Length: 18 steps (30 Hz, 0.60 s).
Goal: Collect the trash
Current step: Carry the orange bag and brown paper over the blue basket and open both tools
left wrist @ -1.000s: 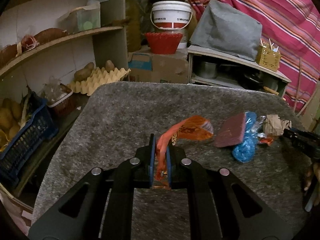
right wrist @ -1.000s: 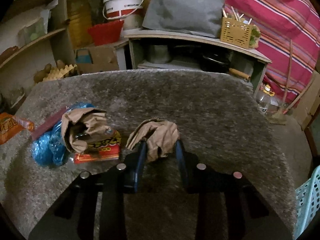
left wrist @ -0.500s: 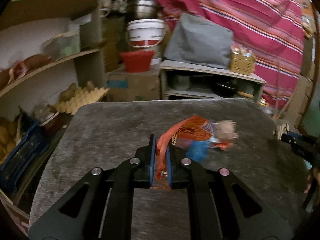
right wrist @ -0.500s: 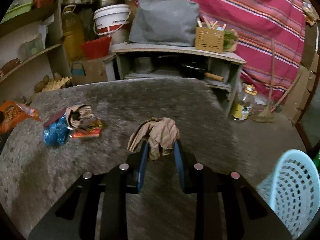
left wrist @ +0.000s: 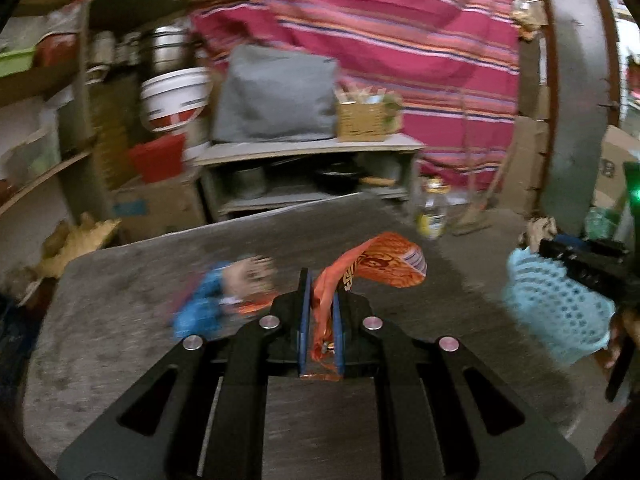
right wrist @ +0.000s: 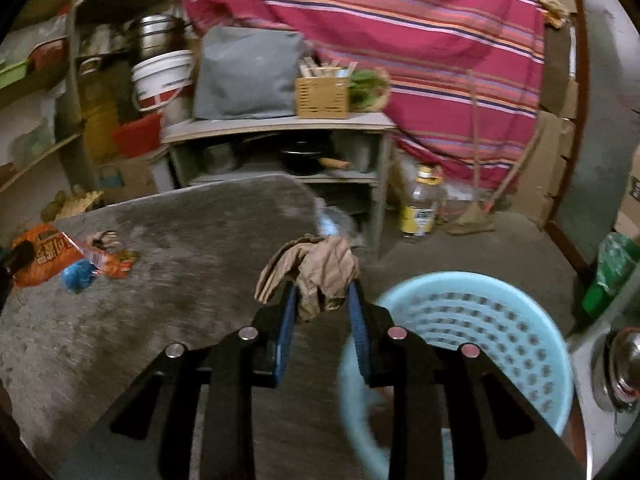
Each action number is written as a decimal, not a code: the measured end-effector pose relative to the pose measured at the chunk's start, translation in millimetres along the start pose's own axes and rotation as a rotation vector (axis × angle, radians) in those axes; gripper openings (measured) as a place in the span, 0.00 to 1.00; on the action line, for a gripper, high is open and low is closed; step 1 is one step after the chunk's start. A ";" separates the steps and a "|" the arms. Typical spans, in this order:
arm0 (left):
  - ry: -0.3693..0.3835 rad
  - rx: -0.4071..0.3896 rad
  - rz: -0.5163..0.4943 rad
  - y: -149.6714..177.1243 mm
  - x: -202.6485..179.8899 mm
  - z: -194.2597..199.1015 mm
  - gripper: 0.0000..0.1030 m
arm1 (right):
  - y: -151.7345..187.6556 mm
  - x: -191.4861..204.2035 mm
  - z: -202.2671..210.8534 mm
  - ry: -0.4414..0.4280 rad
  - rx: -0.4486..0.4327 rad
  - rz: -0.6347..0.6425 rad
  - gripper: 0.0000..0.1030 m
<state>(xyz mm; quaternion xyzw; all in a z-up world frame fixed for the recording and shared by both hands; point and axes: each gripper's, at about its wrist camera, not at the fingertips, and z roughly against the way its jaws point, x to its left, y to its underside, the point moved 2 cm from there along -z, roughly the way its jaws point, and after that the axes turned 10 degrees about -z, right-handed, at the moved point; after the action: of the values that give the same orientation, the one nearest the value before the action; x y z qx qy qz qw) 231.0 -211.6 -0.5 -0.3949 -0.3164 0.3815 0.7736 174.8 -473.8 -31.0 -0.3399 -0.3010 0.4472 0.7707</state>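
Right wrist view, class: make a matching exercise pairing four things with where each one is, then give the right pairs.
Things:
1. crumpled brown paper
2. orange snack wrapper
3. pale blue perforated plastic basket
4. clear bottle with yellow label

Places:
A. on the floor beside the grey shelf unit
B. between the right gripper's pads
C. below and right of the right gripper
D. pinched in the left gripper

Pairs: 1-B, 2-D, 3-C, 4-A

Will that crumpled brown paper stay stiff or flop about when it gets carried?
Probably floppy: the crumpled brown paper droops over both sides of the right gripper. It looks light, since a small pinch holds it. Likely it won't slip; the folds are wedged between the pads.
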 end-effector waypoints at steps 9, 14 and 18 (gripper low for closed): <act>0.166 -0.028 -0.080 -24.9 -125.8 -22.6 0.08 | 1.1 -107.2 20.1 0.085 -0.011 -0.112 0.26; 0.251 0.004 -0.137 -20.8 -194.6 -42.2 0.08 | 4.5 -142.8 23.0 0.102 -0.009 -0.173 0.26; 0.290 0.037 -0.155 -16.3 -225.4 -58.7 0.08 | 5.8 -160.5 22.4 0.095 -0.005 -0.215 0.26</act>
<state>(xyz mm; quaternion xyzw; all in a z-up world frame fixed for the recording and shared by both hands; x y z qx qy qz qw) 168.3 -429.1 -57.7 -0.4058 -0.2239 0.2655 0.8454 87.5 -609.5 -48.2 -0.3286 -0.3001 0.3446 0.8266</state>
